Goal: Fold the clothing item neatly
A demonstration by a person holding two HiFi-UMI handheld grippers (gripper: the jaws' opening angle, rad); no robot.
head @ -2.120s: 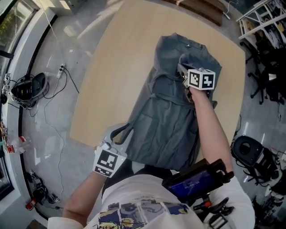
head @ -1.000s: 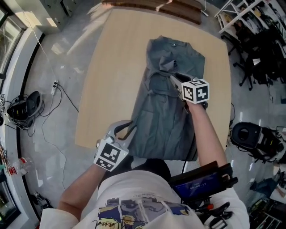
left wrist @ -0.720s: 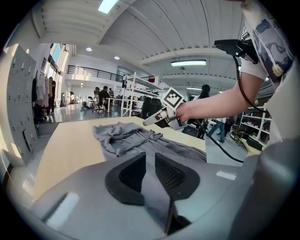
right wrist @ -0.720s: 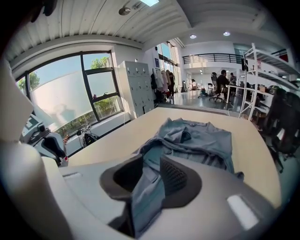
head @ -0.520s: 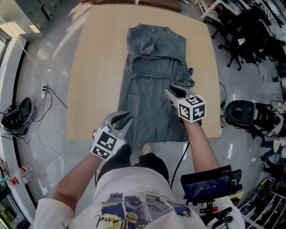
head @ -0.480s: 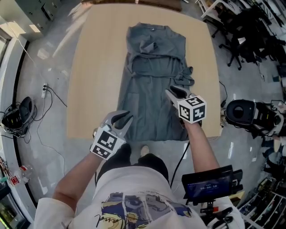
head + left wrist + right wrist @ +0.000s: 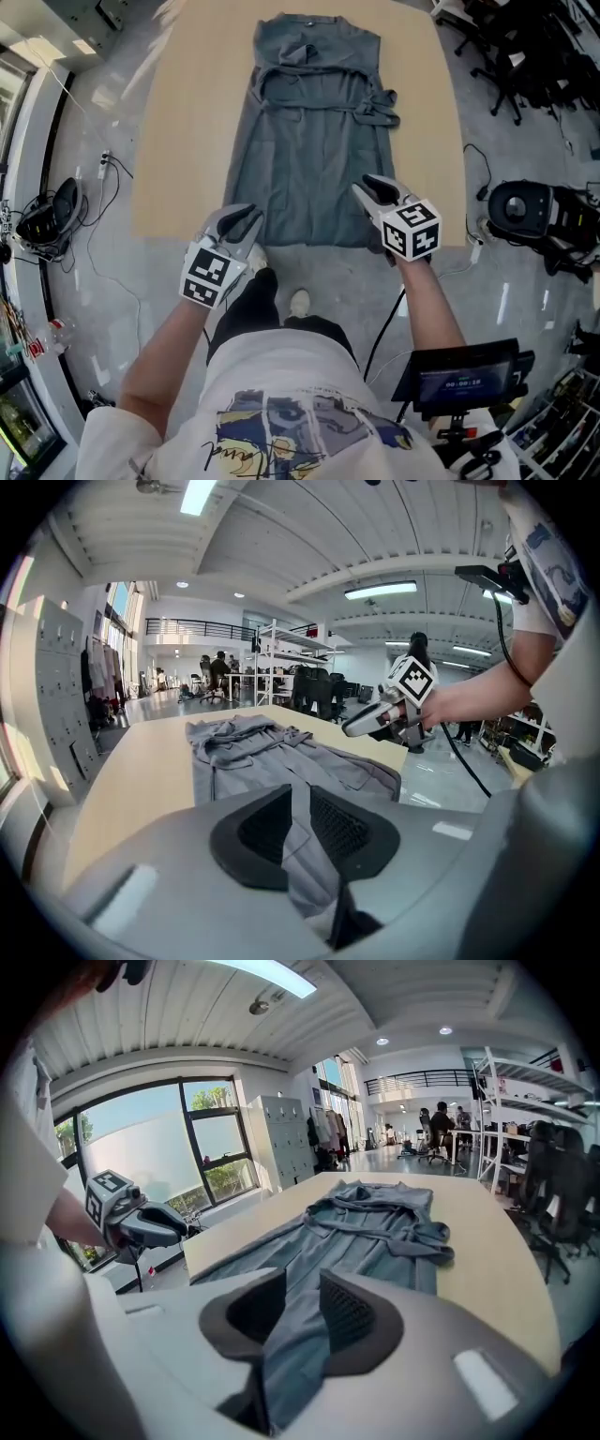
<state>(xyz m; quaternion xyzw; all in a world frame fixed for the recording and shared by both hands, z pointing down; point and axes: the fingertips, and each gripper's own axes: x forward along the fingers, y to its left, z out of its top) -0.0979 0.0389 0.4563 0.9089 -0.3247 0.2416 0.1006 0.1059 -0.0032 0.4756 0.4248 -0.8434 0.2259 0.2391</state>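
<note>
Grey robe lies flat, lengthwise down the middle of the counter. Collar is at the counter's far side and the hem reaches the counter's near edge. Belt runs across the upper part, knot toward the counter's right side.

Left tool sits over the counter's near edge by the left hem corner, with a narrow gap and nothing pinched. Right tool sits over the right side of the hem just inside the near edge, gap a bit wider and also empty. Can't tell whether either touches the cloth.
</note>
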